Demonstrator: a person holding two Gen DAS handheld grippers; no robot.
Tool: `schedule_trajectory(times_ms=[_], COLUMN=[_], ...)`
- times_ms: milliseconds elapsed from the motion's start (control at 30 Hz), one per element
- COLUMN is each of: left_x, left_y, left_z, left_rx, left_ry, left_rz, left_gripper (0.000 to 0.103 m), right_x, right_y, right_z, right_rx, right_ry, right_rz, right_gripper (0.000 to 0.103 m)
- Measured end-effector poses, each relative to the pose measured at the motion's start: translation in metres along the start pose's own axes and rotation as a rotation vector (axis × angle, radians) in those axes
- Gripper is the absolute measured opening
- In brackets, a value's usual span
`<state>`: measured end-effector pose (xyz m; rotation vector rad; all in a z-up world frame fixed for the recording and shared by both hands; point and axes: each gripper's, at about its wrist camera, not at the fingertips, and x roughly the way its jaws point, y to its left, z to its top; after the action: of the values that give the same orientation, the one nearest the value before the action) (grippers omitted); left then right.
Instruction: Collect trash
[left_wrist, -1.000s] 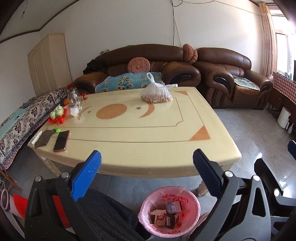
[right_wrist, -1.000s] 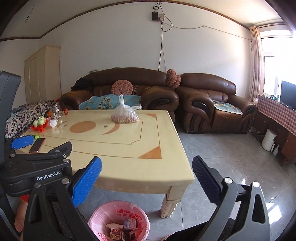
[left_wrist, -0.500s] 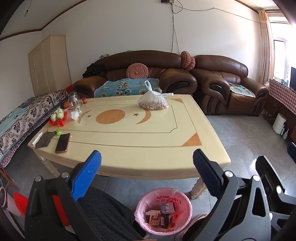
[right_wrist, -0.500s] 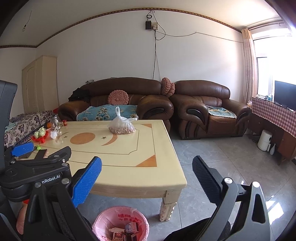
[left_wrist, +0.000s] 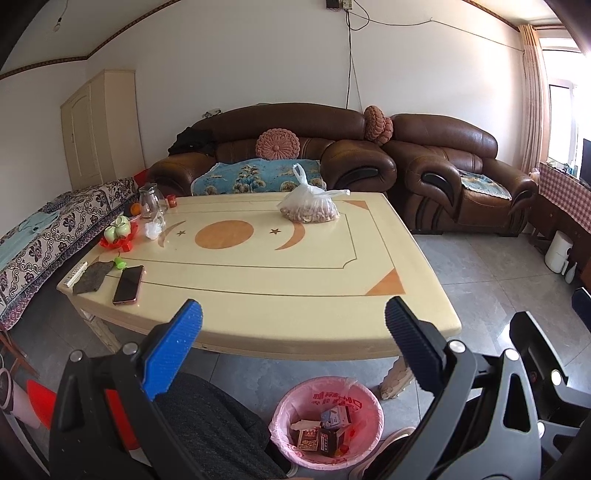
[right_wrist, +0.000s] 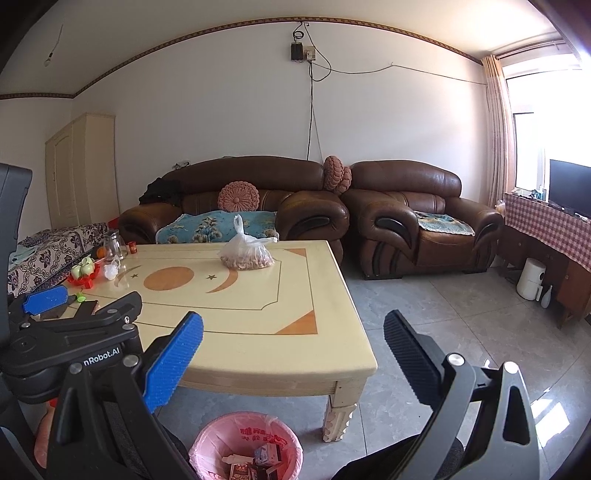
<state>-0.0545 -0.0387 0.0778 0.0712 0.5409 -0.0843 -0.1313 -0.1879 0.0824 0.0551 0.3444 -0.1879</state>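
Observation:
A pink-lined trash bin stands on the floor below the near edge of the cream table; small cartons and wrappers lie inside it. It also shows in the right wrist view. My left gripper is open and empty, held above the bin in front of the table edge. My right gripper is open and empty, to the right of the left gripper's body. A crumpled white scrap lies on the table's far left.
On the table are a plastic bag of nuts, a phone, a dark cloth, a glass jar and a red tray with green fruit. Brown sofas stand behind. Grey tiled floor lies right.
Both grippers have risen and tilted up, so the table and bin sit lower and farther in view. Both stay open and empty.

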Motion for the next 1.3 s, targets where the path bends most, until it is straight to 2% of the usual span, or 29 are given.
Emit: schedule_trajectory(times_ms=[1300], left_x=[-0.004], left_y=[0.0], left_z=[0.004], left_rx=[-0.007], left_ry=[-0.003], left_rz=[0.012], left_gripper=[0.097], right_x=[-0.008], right_y=[-0.002], right_z=[0.011], right_rx=[-0.014], right_ry=[-0.017], right_rz=[0.001], right_gripper=[0.096])
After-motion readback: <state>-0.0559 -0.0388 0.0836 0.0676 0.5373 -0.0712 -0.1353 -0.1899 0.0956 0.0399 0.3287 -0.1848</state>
